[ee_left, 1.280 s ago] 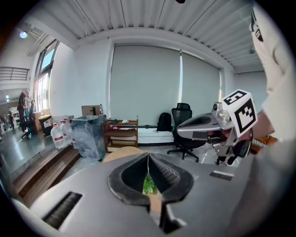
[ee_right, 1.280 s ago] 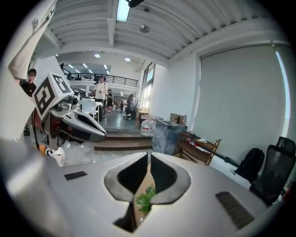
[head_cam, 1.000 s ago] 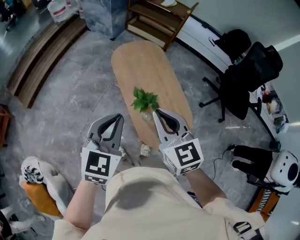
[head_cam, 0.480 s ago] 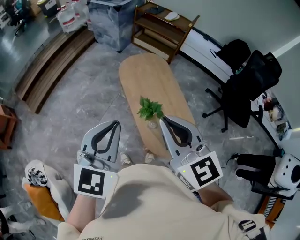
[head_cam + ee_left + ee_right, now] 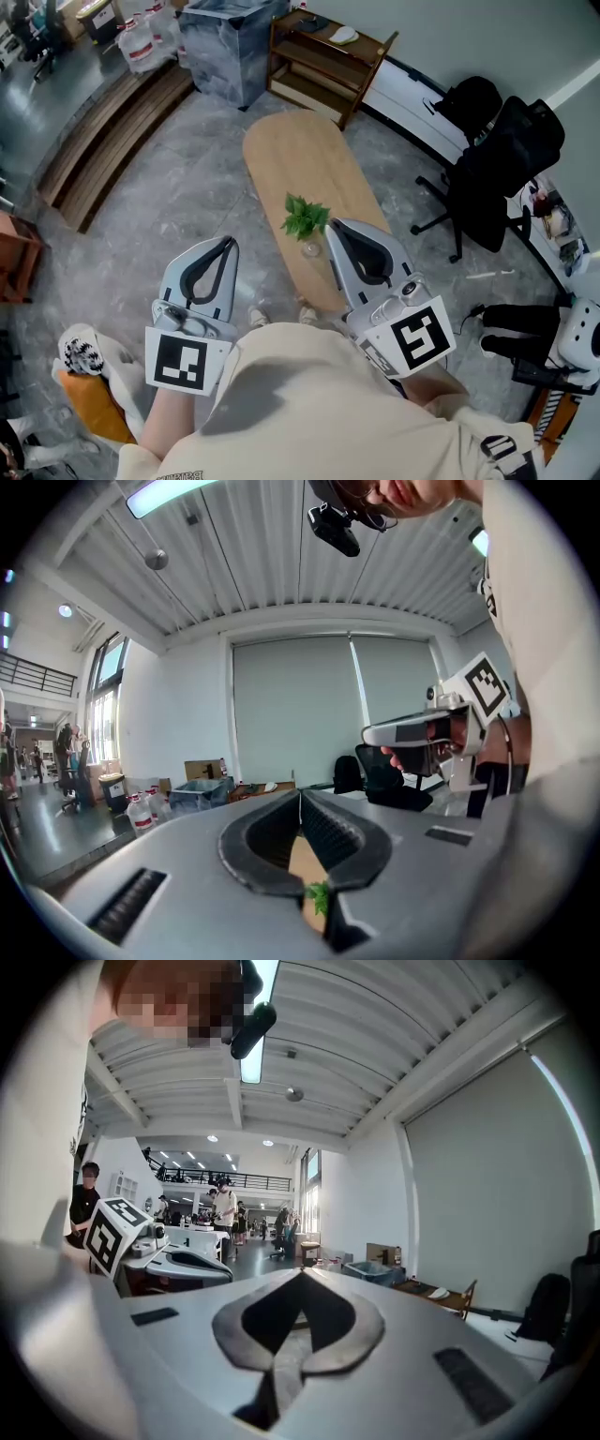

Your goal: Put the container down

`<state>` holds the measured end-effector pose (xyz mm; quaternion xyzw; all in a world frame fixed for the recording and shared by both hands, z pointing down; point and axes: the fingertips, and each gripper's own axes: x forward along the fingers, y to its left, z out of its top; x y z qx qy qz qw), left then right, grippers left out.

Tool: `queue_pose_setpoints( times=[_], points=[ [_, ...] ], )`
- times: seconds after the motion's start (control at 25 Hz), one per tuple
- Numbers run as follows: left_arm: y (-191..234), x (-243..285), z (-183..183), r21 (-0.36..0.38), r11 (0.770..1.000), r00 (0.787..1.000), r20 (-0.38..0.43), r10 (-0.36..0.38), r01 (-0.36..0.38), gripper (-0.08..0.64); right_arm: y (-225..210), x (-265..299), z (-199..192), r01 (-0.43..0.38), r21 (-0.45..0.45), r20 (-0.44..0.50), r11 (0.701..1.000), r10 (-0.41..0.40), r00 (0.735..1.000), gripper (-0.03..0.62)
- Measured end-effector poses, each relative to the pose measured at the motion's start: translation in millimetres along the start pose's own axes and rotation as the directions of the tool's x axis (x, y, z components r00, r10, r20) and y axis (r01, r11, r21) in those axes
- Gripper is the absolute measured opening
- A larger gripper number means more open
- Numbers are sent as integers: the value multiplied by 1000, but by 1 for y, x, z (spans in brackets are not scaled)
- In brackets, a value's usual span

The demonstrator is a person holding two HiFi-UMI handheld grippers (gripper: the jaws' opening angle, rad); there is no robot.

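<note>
The container is a small glass vase (image 5: 309, 248) with a green plant (image 5: 306, 216), standing on the near half of an oval wooden table (image 5: 300, 155). Both grippers are held up close to my chest, above the table's near end and apart from the vase. The left gripper (image 5: 228, 242) is shut with nothing in it, its tips meeting (image 5: 300, 794); through its jaw loop I see the plant (image 5: 319, 895) and table (image 5: 305, 864). The right gripper (image 5: 330, 225) is shut and empty too (image 5: 300, 1274). Each gripper shows in the other's view: right gripper (image 5: 422, 733), left gripper (image 5: 187, 1265).
A black office chair (image 5: 497, 150) stands right of the table. Behind it are a wooden shelf unit (image 5: 319, 47) and a grey bin (image 5: 225, 37). Wooden steps (image 5: 103, 131) run at the left. An orange and white bundle (image 5: 84, 375) lies on the floor by my left side.
Both grippers have risen and drawn back toward my body, looming larger in the head view. The vase with the plant stays on the table.
</note>
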<state>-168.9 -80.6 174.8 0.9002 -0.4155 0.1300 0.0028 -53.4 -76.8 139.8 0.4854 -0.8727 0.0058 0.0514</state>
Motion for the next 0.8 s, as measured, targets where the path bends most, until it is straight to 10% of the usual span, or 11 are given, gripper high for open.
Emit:
queue_pose_setpoints(
  times=[0.8],
  points=[
    [20, -16, 0, 20, 999, 999, -10, 35, -34, 8, 22, 20, 5, -40, -11, -4, 999, 40, 999, -3]
  ],
)
